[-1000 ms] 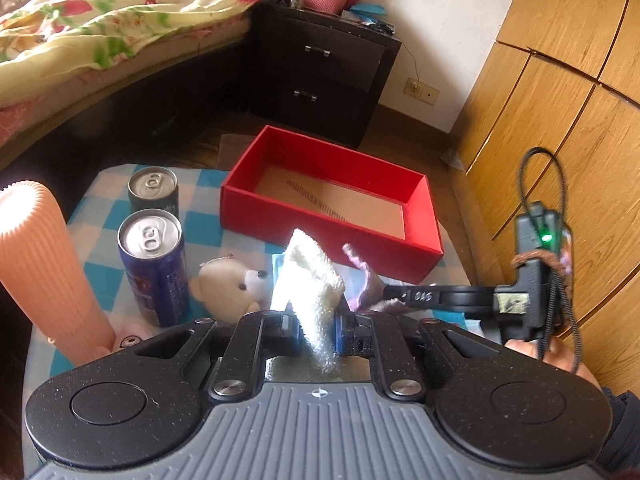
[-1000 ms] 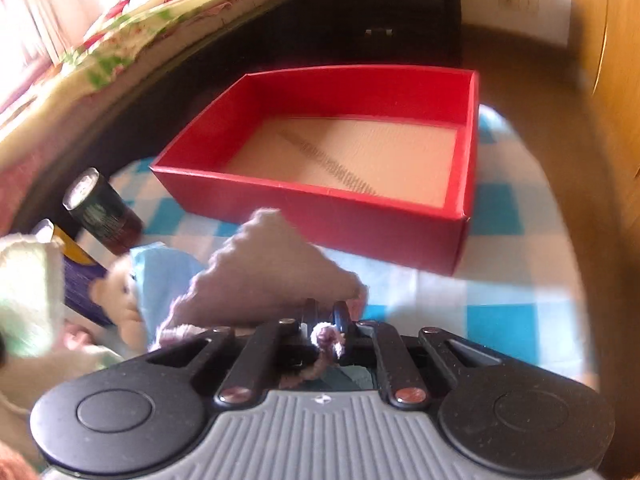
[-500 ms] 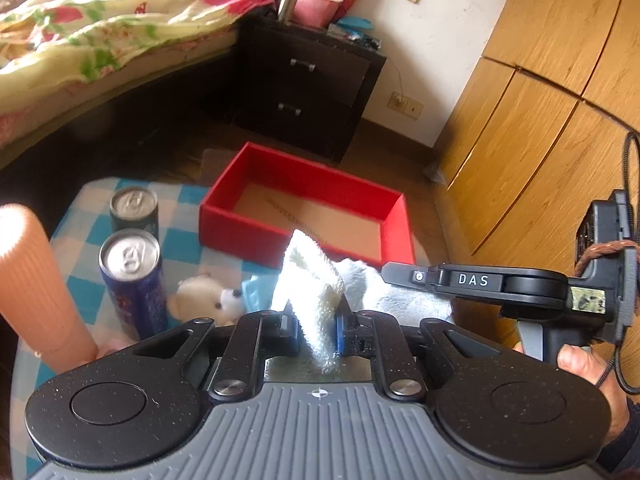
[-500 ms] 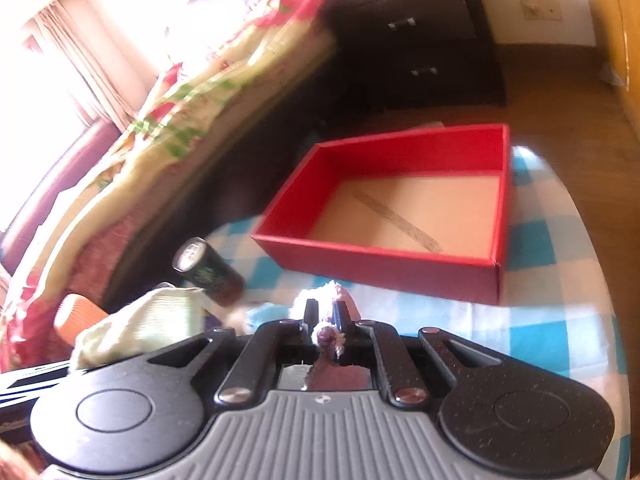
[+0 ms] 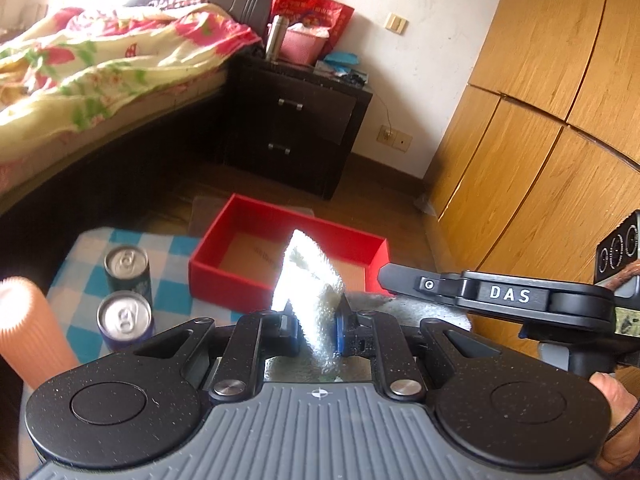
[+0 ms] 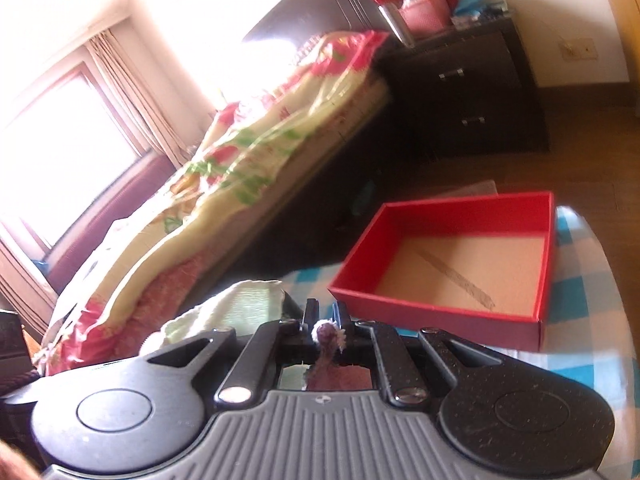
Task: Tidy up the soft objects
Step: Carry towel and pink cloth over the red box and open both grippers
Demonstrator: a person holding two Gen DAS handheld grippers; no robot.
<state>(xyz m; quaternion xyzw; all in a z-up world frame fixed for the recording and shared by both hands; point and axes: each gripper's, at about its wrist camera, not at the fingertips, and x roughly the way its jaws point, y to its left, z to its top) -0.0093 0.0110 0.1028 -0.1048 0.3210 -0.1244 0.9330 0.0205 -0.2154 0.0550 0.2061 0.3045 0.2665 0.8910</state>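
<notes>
My left gripper (image 5: 314, 330) is shut on a white fluffy towel (image 5: 310, 280) and holds it high above the table, in front of the open red box (image 5: 224, 270). My right gripper (image 6: 326, 316) is shut on a mauve cloth (image 6: 328, 336) that hangs below it, mostly hidden. In the left wrist view the right gripper (image 5: 404, 276) reaches in from the right, with pale cloth (image 5: 420, 308) under it. The red box (image 6: 440, 308) is empty, showing a tan floor. The towel also shows in the right wrist view (image 6: 224, 308), at the left.
Two drink cans (image 5: 126, 266) (image 5: 124, 318) and a ribbed pink cylinder (image 5: 30, 328) stand on the blue-checked table (image 5: 172, 248) at the left. A bed (image 5: 100, 80), a dark nightstand (image 5: 296, 128) and wooden wardrobe doors (image 5: 540, 120) surround the table.
Both grippers have risen well above the table with their cloths. The small plush bear and blue cloth on the table have dropped out of view. The box looks farther and smaller.
</notes>
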